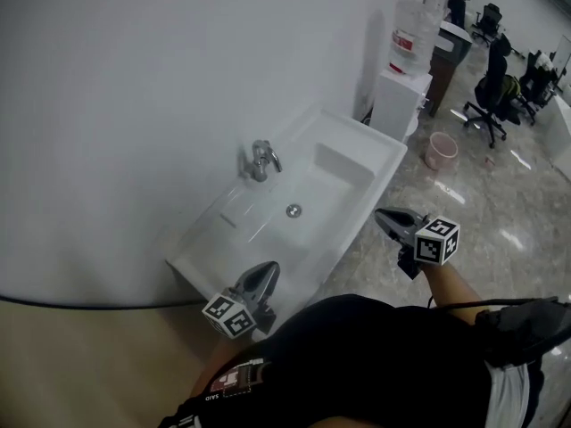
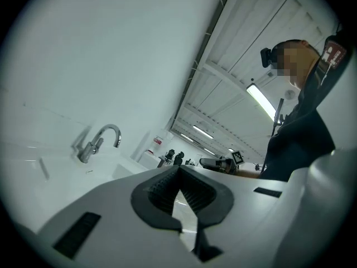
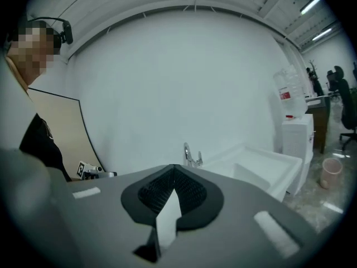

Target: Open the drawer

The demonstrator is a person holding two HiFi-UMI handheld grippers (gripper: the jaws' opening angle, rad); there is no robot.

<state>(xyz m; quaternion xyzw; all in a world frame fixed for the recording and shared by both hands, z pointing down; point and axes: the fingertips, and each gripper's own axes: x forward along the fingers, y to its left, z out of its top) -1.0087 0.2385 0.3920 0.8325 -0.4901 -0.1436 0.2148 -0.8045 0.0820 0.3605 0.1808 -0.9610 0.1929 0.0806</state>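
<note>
Basically pre-approach, nothing contacted yet. Head view: white sink (image 1: 379,152) on the wall at frame centre, faucet (image 1: 260,160) at its back edge. Left gripper (image 1: 268,267) hangs at lower centre over the sink's near corner. Right gripper (image 1: 384,216) is right of centre, off the sink's front edge and above the floor. Both sets of jaws are together at the tips with nothing between them, which each gripper view confirms: the left gripper view looks across the basin toward the faucet (image 2: 100,141), and the right gripper view looks toward the wall and sink (image 3: 262,169). The drawer shows in no view. It is probably under the basin, hidden by the rim and the person's body, but I cannot tell. A water dispenser (image 1: 406,83) and a pink bucket (image 1: 441,150) sit at upper right, well apart from the grippers. The step in hand looks like locating the drawer. Next move likely calls for lowering a gripper below the sink front, parting its jaws, finding a handle or edge, then pulling straight out.
</note>
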